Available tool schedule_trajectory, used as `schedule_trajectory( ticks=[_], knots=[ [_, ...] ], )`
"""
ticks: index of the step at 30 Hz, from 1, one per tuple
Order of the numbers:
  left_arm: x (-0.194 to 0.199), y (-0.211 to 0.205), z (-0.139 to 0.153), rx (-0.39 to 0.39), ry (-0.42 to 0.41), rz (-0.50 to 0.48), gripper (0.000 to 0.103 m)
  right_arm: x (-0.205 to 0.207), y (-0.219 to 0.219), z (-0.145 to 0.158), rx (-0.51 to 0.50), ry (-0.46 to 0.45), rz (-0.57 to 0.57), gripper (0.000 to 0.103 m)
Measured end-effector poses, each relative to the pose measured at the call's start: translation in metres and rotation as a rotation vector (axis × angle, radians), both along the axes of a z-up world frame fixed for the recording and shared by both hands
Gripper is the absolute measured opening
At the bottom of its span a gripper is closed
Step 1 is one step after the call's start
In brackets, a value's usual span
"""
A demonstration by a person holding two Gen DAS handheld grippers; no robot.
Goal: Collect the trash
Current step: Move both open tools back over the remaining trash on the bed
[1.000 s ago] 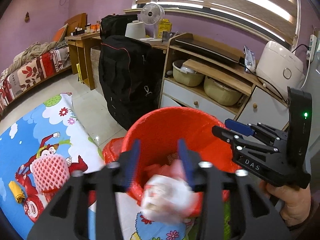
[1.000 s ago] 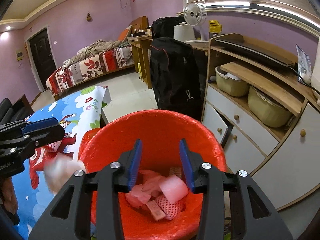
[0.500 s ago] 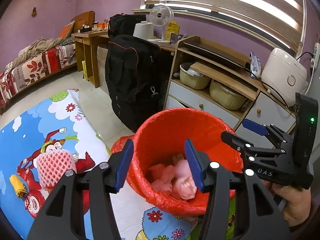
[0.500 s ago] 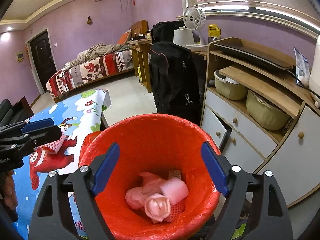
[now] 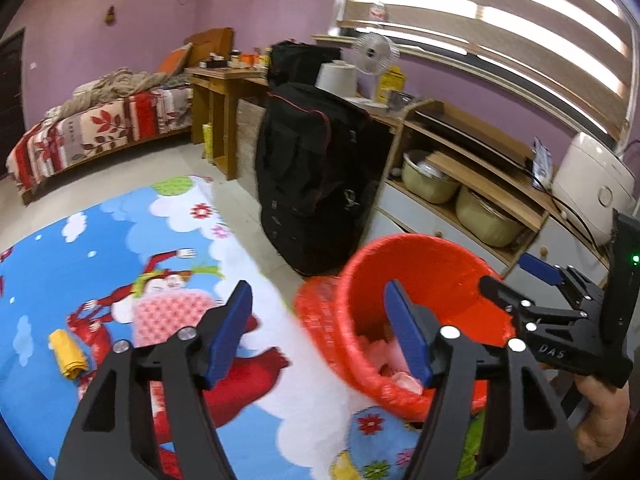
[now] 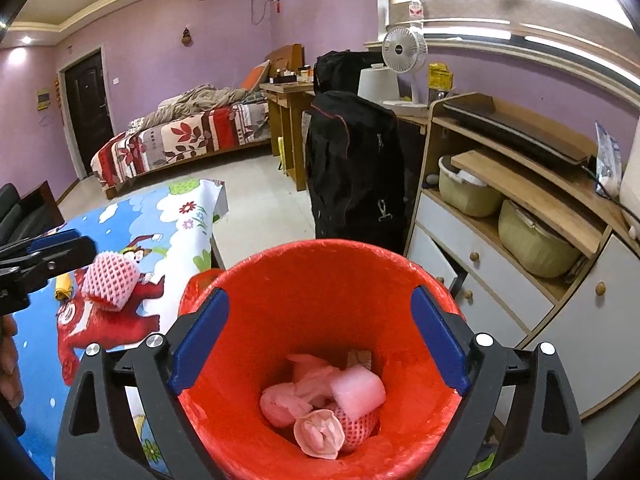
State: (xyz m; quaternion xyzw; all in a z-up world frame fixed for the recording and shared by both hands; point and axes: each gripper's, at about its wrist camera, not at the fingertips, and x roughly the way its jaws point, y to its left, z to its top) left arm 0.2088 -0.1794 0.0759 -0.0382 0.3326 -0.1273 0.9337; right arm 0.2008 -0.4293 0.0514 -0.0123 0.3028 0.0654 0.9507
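Observation:
My left gripper (image 5: 318,320) hangs over the cartoon-printed table cloth (image 5: 60,260), its jaws opening with nothing between them. Ahead of it on the cloth lie a pink foam fruit net (image 5: 172,316) and a small yellow piece (image 5: 68,354). The red-lined trash bin (image 5: 420,280) stands to its right, past the table edge. My right gripper (image 6: 320,312) is above the bin (image 6: 320,280), its jaws opening wide and holding nothing. Below it, pink foam and crumpled wads (image 6: 320,400) lie in the bin's bottom. The left gripper (image 6: 80,244) shows at the left edge near the foam net (image 6: 110,280).
A black luggage bag (image 5: 316,176) stands on the floor behind the bin. A wooden cabinet (image 6: 520,240) with pots and white drawers runs along the right, with a rice cooker (image 5: 596,188) on top. A bed (image 6: 180,140) and a desk are at the back.
Both grippers opened. A wad left the left gripper and a pink wad now lies in the bin. The left gripper swung left from over the bin toward the table.

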Motion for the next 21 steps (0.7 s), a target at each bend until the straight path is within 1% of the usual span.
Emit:
schedule_trajectory(
  ticks=[1, 3, 5, 7, 8, 10, 13, 17, 21],
  knots=[
    [-0.001, 0.005, 0.0, 0.002, -0.003, 0.014, 0.069, 0.0, 0.003, 0.002, 0.006, -0.006, 0.0, 0.086],
    [-0.004, 0.018, 0.002, 0.003, -0.016, 0.044, 0.077, 0.0, 0.009, 0.005, 0.018, -0.016, -0.012, 0.086],
    [-0.008, 0.029, 0.003, 0.013, -0.033, 0.077, 0.08, 0.001, 0.017, 0.008, 0.036, -0.024, -0.001, 0.086],
    [-0.013, 0.043, 0.005, 0.02, -0.049, 0.111, 0.081, 0.001, 0.024, 0.01, 0.047, -0.03, 0.006, 0.088],
    [-0.015, 0.051, 0.005, 0.026, -0.057, 0.138, 0.082, 0.0, 0.028, 0.012, 0.054, -0.038, 0.011, 0.092],
    [-0.019, 0.064, 0.006, 0.031, -0.068, 0.172, 0.086, -0.001, 0.036, 0.015, 0.054, -0.053, 0.018, 0.096],
    [-0.027, 0.082, 0.007, 0.073, -0.092, 0.233, 0.087, -0.003, 0.051, 0.018, 0.049, -0.06, 0.027, 0.096],
    [-0.033, 0.103, 0.005, 0.13, -0.099, 0.293, 0.088, -0.003, 0.071, 0.02, 0.049, -0.066, 0.031, 0.096],
    [-0.035, 0.128, -0.002, 0.14, -0.092, 0.363, 0.093, -0.002, 0.089, 0.019, 0.045, -0.076, 0.03, 0.096]
  ],
)
